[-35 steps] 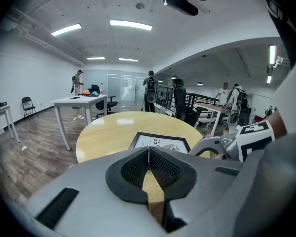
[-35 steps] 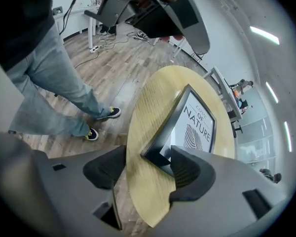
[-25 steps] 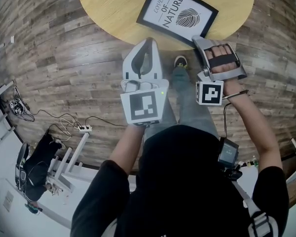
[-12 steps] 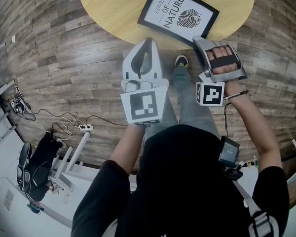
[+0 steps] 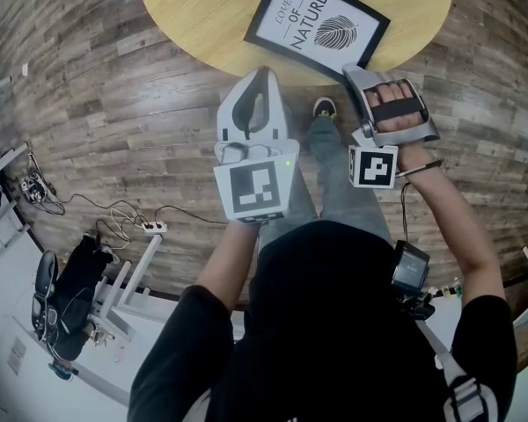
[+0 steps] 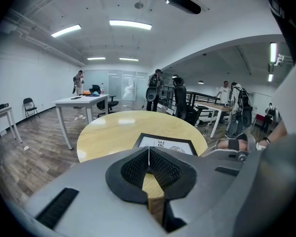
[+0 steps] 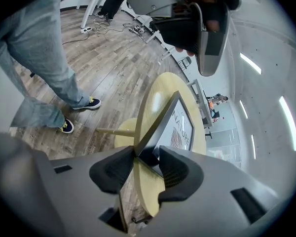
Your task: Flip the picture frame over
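The picture frame (image 5: 317,23) lies face up on the round wooden surface (image 5: 202,16), close to the rim nearest the person. Its black border surrounds a white print with a leaf and the words "Love of Nature". One corner reaches right out to the rim on the person's right side.

The right gripper (image 5: 356,70) points down at that corner, with the right hand (image 5: 396,108) wrapped through its handle. In the right gripper view, the corner of the frame (image 7: 172,127) sits between the jaws of the right gripper (image 7: 147,154), which are closing on it. One pad is against the frame's edge, but I cannot see both pads pressing on it yet. The frame rests on the wood, not lifted.

The left gripper (image 5: 264,70) hangs just short of the surface's rim, over the wooden floor (image 5: 114,104) and well to the side of the frame. In its own view the jaws of the left gripper (image 6: 149,149) are clenched tip to tip with nothing between them, and the frame (image 6: 165,143) lies beyond them on the yellow top.

Below the surface I can see the person's shoe (image 5: 323,108). A power strip (image 5: 150,229) with trailing cables lies off to the left. Farther back in the room, a few people (image 6: 155,90) stand near a white table (image 6: 81,101).
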`<state>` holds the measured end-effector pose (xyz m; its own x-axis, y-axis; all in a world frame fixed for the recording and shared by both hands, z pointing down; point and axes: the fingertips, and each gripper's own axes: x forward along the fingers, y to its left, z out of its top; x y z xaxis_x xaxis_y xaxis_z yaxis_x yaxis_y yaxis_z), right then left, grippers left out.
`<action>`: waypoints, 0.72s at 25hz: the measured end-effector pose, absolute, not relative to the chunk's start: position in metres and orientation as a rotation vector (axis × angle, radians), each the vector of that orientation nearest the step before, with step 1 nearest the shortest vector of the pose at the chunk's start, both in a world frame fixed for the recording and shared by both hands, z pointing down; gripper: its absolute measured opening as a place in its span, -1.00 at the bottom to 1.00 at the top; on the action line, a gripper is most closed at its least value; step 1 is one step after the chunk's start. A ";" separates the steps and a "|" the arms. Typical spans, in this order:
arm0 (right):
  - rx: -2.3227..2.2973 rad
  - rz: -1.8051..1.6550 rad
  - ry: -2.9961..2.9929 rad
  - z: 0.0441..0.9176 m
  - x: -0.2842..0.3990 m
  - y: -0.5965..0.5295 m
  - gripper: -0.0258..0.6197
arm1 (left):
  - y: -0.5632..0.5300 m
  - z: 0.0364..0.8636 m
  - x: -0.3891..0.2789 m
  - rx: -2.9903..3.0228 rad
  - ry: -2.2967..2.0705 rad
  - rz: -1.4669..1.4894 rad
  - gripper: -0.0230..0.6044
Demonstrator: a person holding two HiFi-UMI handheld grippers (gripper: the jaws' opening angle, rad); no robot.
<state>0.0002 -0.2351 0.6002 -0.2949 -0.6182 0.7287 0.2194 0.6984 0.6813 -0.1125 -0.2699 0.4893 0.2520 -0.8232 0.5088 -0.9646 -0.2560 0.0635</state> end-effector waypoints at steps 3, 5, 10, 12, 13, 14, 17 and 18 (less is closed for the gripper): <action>0.321 -0.848 -1.678 0.600 0.001 -0.236 -0.39 | -0.269 0.488 -0.110 2.163 -1.637 0.529 -0.85; 0.315 -0.851 -1.681 0.599 0.000 -0.235 -0.39 | -0.270 0.487 -0.111 2.158 -1.642 0.527 -0.85; 0.309 -0.848 -1.716 0.593 -0.002 -0.233 -0.41 | -0.275 0.486 -0.113 2.155 -1.658 0.543 -0.85; 0.312 -0.847 -1.735 0.588 -0.003 -0.231 -0.43 | -0.274 0.483 -0.111 2.156 -1.664 0.542 -0.85; 0.314 -0.851 -1.746 0.585 -0.003 -0.231 -0.44 | -0.274 0.481 -0.110 2.157 -1.667 0.541 -0.85; 0.317 -0.855 -1.758 0.581 -0.004 -0.230 -0.45 | -0.272 0.480 -0.108 2.158 -1.671 0.540 -0.85; 0.340 -0.868 -1.799 0.569 -0.006 -0.227 -0.50 | -0.266 0.478 -0.102 2.156 -1.676 0.538 -0.85; 0.353 -0.869 -1.814 0.565 -0.007 -0.227 -0.51 | -0.264 0.479 -0.100 2.152 -1.677 0.536 -0.85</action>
